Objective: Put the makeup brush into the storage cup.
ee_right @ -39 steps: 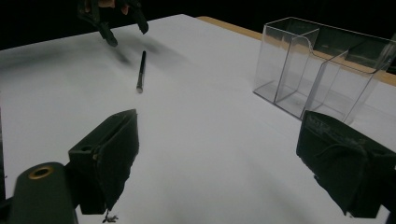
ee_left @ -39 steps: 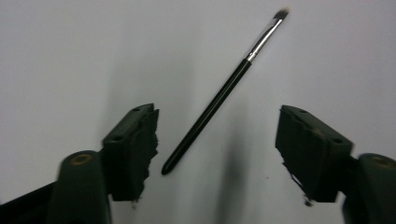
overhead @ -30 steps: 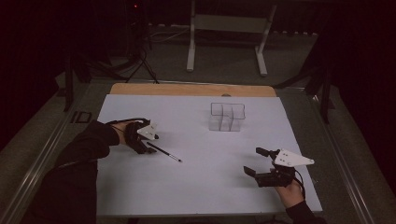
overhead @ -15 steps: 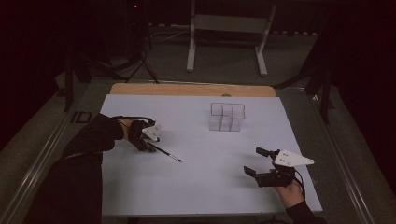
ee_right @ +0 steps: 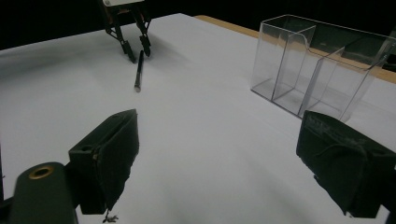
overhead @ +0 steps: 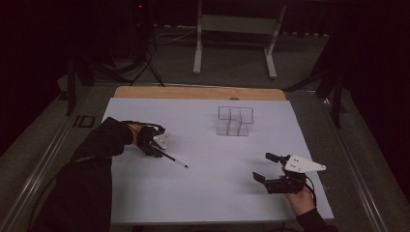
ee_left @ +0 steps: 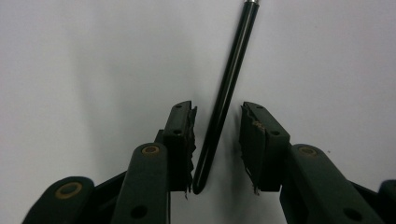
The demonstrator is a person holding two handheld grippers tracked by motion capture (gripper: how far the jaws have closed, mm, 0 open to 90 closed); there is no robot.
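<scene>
One pen (overhead: 173, 159), black w/ a silver tip, lies flat on the white table (overhead: 203, 193), left of centre, slanting from far-left to near-right. One clear plastic organizer (overhead: 235, 121) stands further back, right of centre, well apart from the pen; several upright compartments, exact count hard to tell, looks like 3-4. Nothing visible inside them.

Two grippers, one per hand. Left gripper (overhead: 155, 147) is down at the far-left end of the pen. In the left gripper view its two jaws straddle the pen's (ee_left: 223, 98) blunt black end, one pad each side; jaws have just been closing in, pen sits between them. Left pad looks to be about at the barrel, right pad still w/ a thin gap, so not a firm pinch yet. Pen still flat on the table. Person's left arm in a dark sleeve (overhead: 92, 164) comes in from the near-left.

Right gripper (overhead: 263, 166) sits near the table's near-right corner, well apart from pen and organizer. Its two jaws are spread wide, nothing between them. In the right gripper view the pen (ee_right: 138, 71) shows far off w/ the left gripper (ee_right: 136, 51) over its far end, organizer (ee_right: 317, 70) to the right.
</scene>
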